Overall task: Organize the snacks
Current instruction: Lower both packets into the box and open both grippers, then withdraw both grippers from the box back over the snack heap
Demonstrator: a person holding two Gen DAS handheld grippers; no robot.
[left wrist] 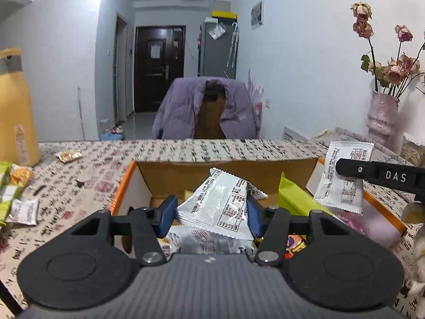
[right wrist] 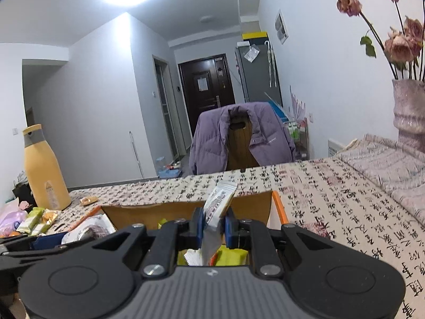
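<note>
My left gripper [left wrist: 211, 214] is shut on a white foil snack packet [left wrist: 217, 202], blue pads pressing both of its sides, just above an open cardboard box with an orange rim [left wrist: 124, 180]. Inside the box lie a green packet [left wrist: 294, 199], more white packets and orange wrappers. My right gripper [left wrist: 345, 168] comes in from the right, over the box's right side, shut on a second white packet [left wrist: 342, 183]. In the right wrist view that gripper [right wrist: 213, 226] pinches its packet [right wrist: 219, 204] upright over the box [right wrist: 279, 204]. The left gripper [right wrist: 50, 240] shows at lower left.
The table wears a cloth printed with writing [left wrist: 186, 148]. A tall yellow bottle [left wrist: 16, 106] and loose snack packets [left wrist: 21, 207] sit at the left. A pink vase of dried roses [left wrist: 382, 117] stands at the right. Beyond the far edge is a chair draped with a purple jacket [left wrist: 180, 111].
</note>
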